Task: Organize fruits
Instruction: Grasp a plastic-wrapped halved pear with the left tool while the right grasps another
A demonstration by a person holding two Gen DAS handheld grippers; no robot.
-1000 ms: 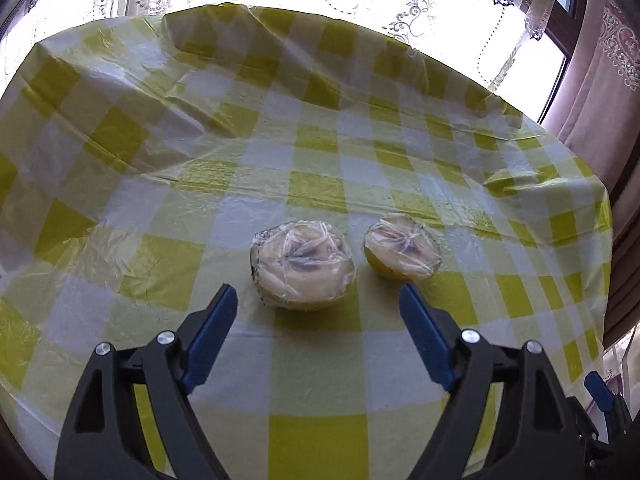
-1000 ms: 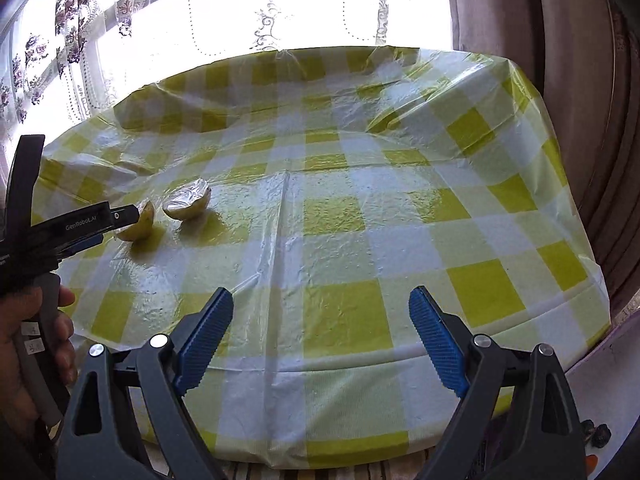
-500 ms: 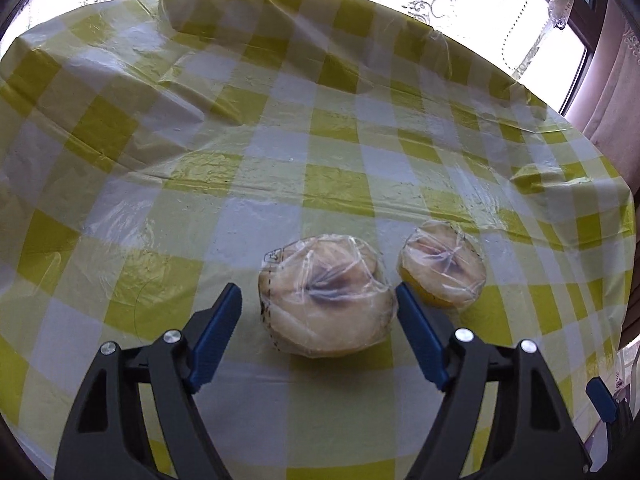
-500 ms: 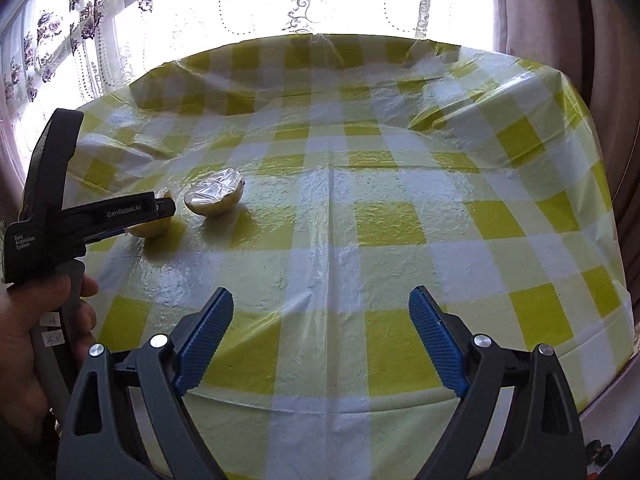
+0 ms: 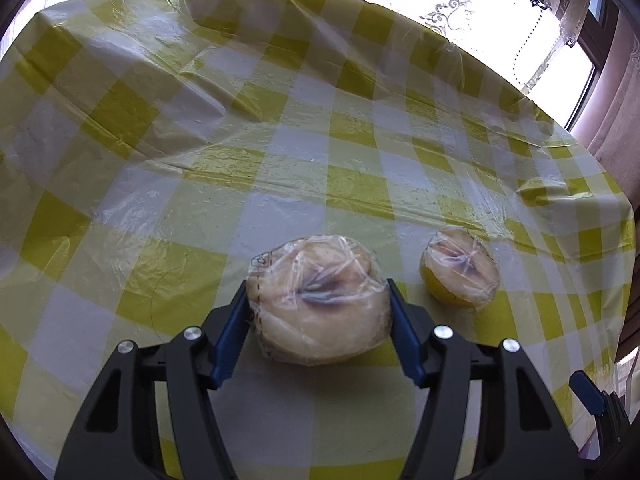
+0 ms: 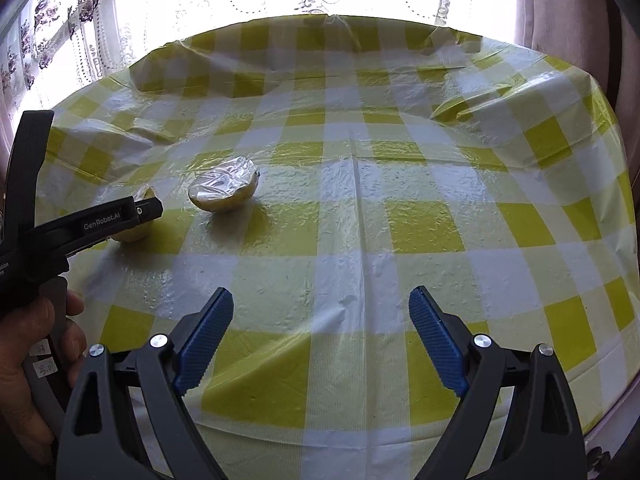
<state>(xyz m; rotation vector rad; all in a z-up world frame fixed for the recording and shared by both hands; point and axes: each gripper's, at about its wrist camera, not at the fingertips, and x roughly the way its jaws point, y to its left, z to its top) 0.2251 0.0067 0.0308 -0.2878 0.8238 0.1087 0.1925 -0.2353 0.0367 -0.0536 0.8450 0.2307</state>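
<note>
Grabbing step right now: the left gripper (image 5: 318,312) is closing around the bigger cling-wrapped fruit half (image 5: 318,300), blue pads right at its sides, though I can't say they're squeezing yet. Next it needs a gentle pinch, since that film looks slippery, then a straight lift. The fruit sits cut face up, pale flesh with a dark centre, just left of the smaller wrapped half (image 5: 460,266) on the yellow checked tablecloth (image 5: 280,160). The right gripper (image 6: 320,336) hangs open and empty, well apart from that smaller half.
</note>
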